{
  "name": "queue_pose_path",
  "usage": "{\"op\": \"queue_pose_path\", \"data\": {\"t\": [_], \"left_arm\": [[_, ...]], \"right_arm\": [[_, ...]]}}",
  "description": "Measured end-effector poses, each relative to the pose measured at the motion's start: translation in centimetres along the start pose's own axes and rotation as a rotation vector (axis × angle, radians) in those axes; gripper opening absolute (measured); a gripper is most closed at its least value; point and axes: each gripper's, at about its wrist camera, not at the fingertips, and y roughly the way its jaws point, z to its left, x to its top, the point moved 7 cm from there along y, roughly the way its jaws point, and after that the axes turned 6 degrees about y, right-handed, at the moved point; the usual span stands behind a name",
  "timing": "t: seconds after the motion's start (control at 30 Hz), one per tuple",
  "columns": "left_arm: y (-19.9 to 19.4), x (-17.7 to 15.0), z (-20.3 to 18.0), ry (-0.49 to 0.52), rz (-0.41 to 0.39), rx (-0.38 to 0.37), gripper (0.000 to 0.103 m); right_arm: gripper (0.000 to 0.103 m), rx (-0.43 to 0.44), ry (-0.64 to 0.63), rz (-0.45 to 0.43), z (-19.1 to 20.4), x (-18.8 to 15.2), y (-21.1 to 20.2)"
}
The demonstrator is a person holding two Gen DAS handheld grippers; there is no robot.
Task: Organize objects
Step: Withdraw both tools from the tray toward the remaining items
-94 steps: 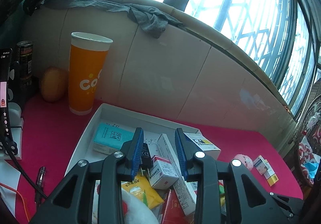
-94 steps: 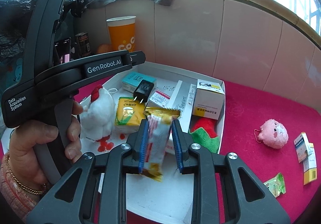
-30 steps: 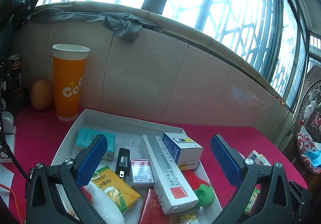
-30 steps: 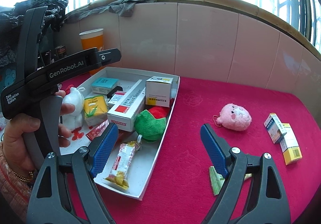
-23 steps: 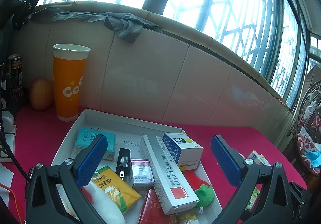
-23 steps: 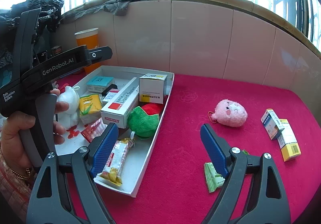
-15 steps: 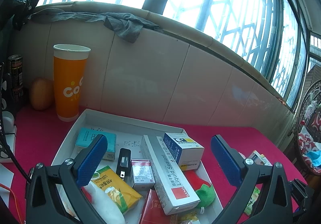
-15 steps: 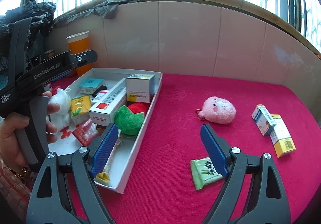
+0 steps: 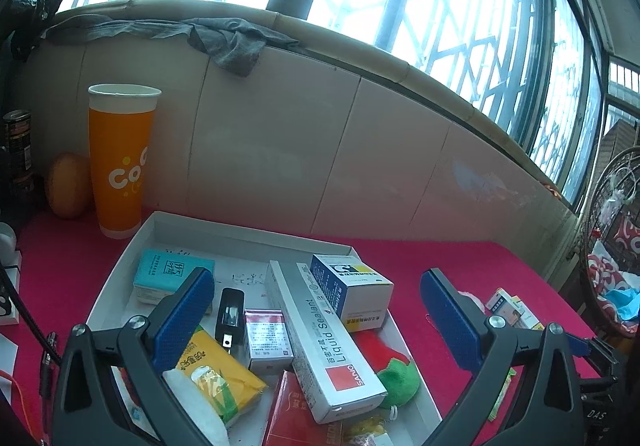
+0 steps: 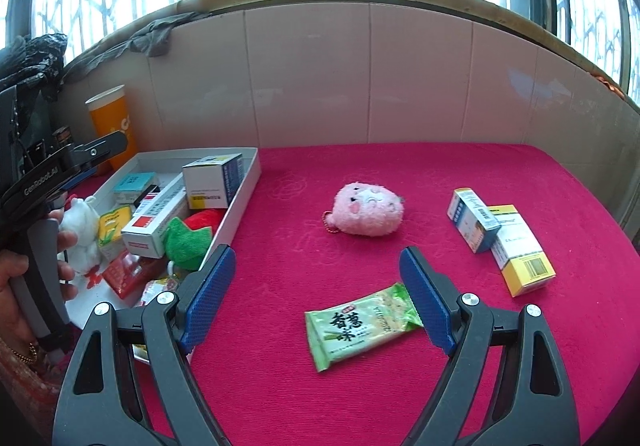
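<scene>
Right tongs (image 10: 316, 290) gaping wide, nothing between the pads, hovering over the red counter (image 10: 400, 386). Green snack packet (image 10: 362, 326) lies flat on the counter between the pads, nearer the right pad, its right end passing behind that pad; whether they touch cannot be told. Pink plush (image 10: 368, 215) sits at 12 o'clock from the packet, well apart. Blue-white box (image 10: 474, 221) and yellow-white box (image 10: 520, 248) lie at 2 o'clock from the packet, touching each other. White tray (image 10: 244, 202) at 10 o'clock in the right wrist view, its near corner just behind the left pad. Left tongs (image 9: 316, 322) likewise spread wide and holding nothing, poised above the tray (image 9: 120, 278). Tray contents, left wrist view: teal box (image 9: 168, 276) at far left, black charger (image 9: 230, 314), small red-white box (image 9: 266, 338), long sealant box (image 9: 320, 334) lying diagonally, blue-yellow box (image 9: 350, 290) leaning on it at the far right corner, yellow packet (image 9: 216, 378) near left, green-red plush (image 9: 394, 374) near right, red packet (image 9: 292, 414) at the near edge. White plush (image 10: 82, 226) at the tray's left side in the right wrist view. Orange cup (image 9: 120, 162) stands upright beyond the tray at 11 o'clock, just beside its far left corner.
</scene>
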Motion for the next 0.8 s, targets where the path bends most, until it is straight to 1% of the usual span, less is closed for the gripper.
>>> {"op": "queue_pose_path", "data": {"t": [0.3,0.43,0.6,0.8], "left_arm": [[0.1,-0.2,-1.5,0.041,0.015,-0.051,0.103],[0.3,-0.4,-2.1,0.06,0.023,-0.063,0.103],[0.4,-0.5,-2.2,0.061,0.032,-0.067,0.103],[0.3,-0.5,-2.3,0.052,0.026,-0.079,0.103]], "right_arm": [[0.085,-0.029,0.025,-0.003,-1.7,0.0,-0.2],[0.085,-0.035,0.034,-0.007,-2.3,0.1,-0.3],[0.085,-0.053,0.048,-0.013,-3.3,0.3,-0.4],[0.085,-0.082,0.104,-0.011,-5.8,0.4,-0.7]]}}
